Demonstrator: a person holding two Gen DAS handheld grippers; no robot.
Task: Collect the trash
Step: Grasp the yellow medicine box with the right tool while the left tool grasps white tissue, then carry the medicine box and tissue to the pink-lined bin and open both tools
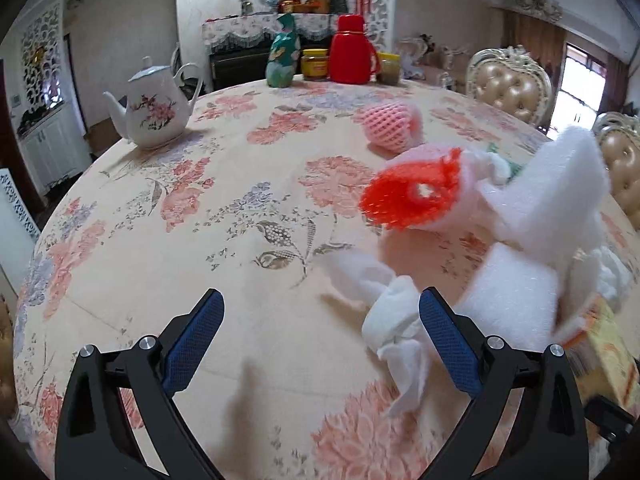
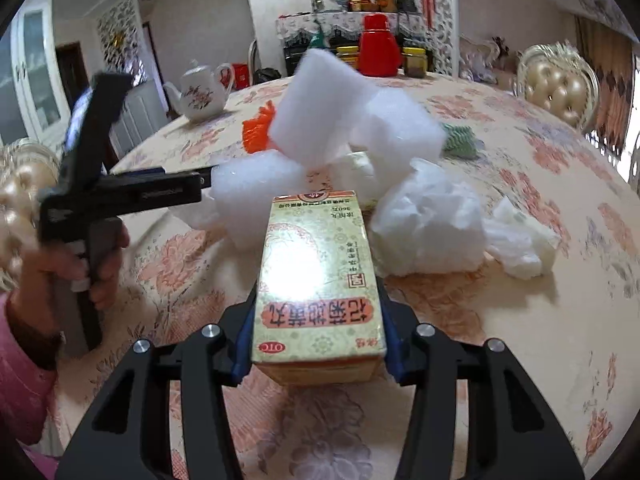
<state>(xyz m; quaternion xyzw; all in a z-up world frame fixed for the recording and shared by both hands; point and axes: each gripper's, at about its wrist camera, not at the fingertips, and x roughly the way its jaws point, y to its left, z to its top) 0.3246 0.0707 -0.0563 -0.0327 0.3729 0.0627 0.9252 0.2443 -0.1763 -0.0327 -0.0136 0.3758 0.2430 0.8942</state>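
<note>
Right tool (image 2: 318,344) clamped on a yellow box (image 2: 320,280), left tool (image 1: 320,332) apart beside crumpled tissue (image 1: 394,336) on the table (image 1: 200,200); lift the box straight, keeping the squeeze gentle

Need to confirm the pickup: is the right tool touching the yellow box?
Touching. In the right wrist view, both pads of the right tool press the sides of the yellow box.

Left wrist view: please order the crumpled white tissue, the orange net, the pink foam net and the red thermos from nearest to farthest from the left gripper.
From the left gripper:
1. Crumpled white tissue, beside its right finger.
2. Orange net, mid-table, to the right.
3. Pink foam net, further back, behind the orange net.
4. Red thermos, at the table's far edge.
</note>
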